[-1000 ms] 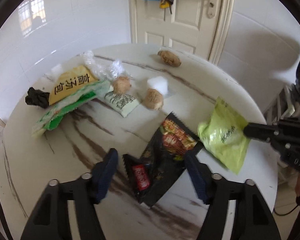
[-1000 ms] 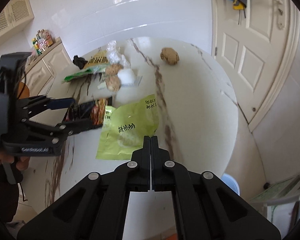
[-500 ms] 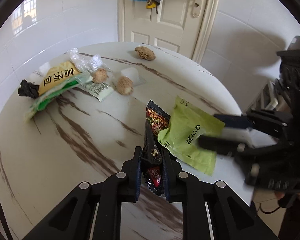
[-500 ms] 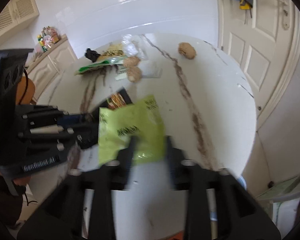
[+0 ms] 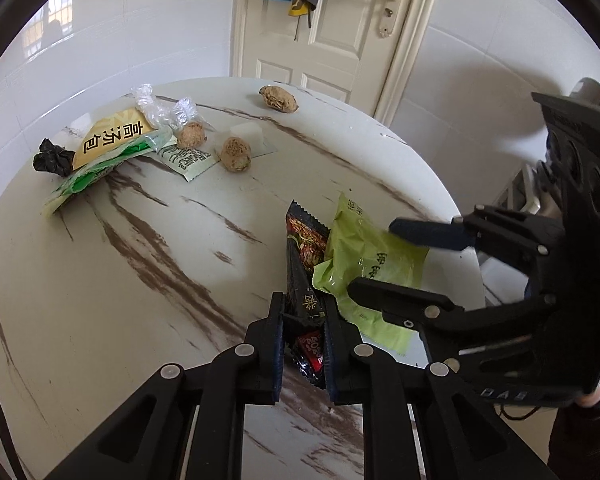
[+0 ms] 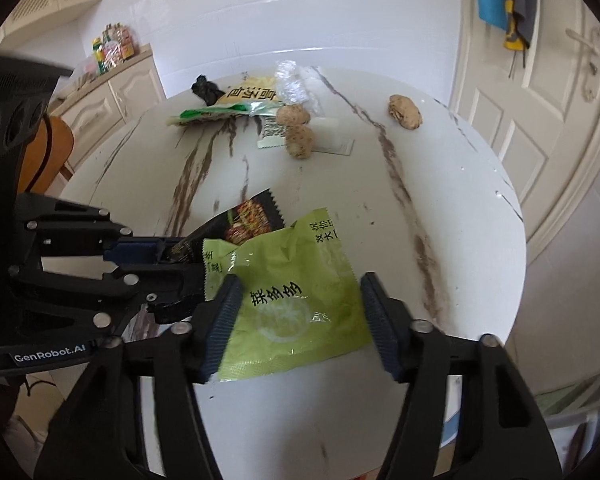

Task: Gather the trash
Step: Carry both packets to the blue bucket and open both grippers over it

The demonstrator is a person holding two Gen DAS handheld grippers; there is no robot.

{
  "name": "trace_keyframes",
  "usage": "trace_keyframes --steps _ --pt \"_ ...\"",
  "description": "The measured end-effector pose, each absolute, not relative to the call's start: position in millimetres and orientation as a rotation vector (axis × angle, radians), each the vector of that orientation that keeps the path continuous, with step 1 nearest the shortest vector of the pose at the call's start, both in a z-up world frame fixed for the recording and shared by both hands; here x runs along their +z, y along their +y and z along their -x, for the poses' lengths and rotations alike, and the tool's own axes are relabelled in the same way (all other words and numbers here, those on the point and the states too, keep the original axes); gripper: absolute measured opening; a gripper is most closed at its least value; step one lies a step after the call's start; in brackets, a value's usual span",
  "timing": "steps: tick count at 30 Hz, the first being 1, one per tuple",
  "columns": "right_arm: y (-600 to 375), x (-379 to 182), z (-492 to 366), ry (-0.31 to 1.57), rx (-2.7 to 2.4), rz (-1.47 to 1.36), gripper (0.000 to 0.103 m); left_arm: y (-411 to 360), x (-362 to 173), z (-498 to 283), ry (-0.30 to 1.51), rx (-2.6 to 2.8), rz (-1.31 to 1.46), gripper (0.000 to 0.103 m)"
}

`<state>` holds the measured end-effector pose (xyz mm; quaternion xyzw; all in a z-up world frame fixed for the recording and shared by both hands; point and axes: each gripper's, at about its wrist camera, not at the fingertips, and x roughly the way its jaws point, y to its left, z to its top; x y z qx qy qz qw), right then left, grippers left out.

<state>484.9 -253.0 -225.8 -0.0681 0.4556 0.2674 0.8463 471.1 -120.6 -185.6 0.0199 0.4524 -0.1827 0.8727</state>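
On the round marble table [image 5: 140, 264] a black snack wrapper [image 5: 305, 240] stands on edge, and my left gripper [image 5: 302, 336] is shut on its near end. The right wrist view has the same wrapper [image 6: 254, 216] in the left gripper [image 6: 172, 256]. Partly over the wrapper lies a lime-green packet [image 6: 296, 284]. My right gripper [image 6: 300, 312] straddles the packet, jaws closing, the packet between them with no visible squeeze. From the left wrist view the right gripper [image 5: 374, 258] reaches in from the right over the green packet [image 5: 376, 260].
Far left holds a pile: yellow packet [image 5: 112, 136], green-white wrapper [image 5: 96, 170], black crumpled bag [image 5: 52, 158], clear plastic [image 5: 160, 104]. Three brown crumpled balls [image 5: 236, 154] and a white tissue [image 5: 250, 133] lie beyond. A door [image 5: 332, 32] stands behind, a cabinet [image 6: 112, 96] at left.
My left gripper closed on the black wrapper and tipped it up on edge. My right gripper went from shut to open and moved over the green packet.
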Motion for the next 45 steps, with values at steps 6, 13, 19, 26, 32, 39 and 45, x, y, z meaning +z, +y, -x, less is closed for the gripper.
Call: trace_keyframes --steps 6,13,19,26,32,39,45 --pt "-250.7 -222.9 -474.2 0.951 0.568 0.120 0.017 -122.6 -181.2 -463.2 0.927 -0.357 -0.020 0.011" --pt "-273.7 -201.5 -456.0 0.890 0.557 0.015 0.011 -134.3 -160.3 -444.3 0.875 -0.373 -0.021 0.011" --pt "-320.0 -181.2 -438.1 0.844 0.509 -0.049 0.010 -177.1 -139.9 -430.0 0.827 -0.438 -0.064 0.011" --pt "-411.6 -181.1 -408.0 0.823 0.368 -0.135 0.010 -272.8 -149.8 -435.0 0.837 -0.505 -0.146 0.011" --pt "-495.4 -211.3 -392.5 0.844 0.177 -0.213 0.010 -361.3 -186.4 -459.4 0.896 -0.564 -0.251 0.012" --pt "-550.6 -273.3 -403.0 0.911 0.046 -0.327 0.011 -429.8 -241.1 -507.0 0.993 -0.580 -0.347 0.012" --pt "-574.3 -314.7 -418.9 0.964 0.010 -0.386 0.011 -447.4 -275.4 -555.9 1.035 -0.543 -0.366 0.024"
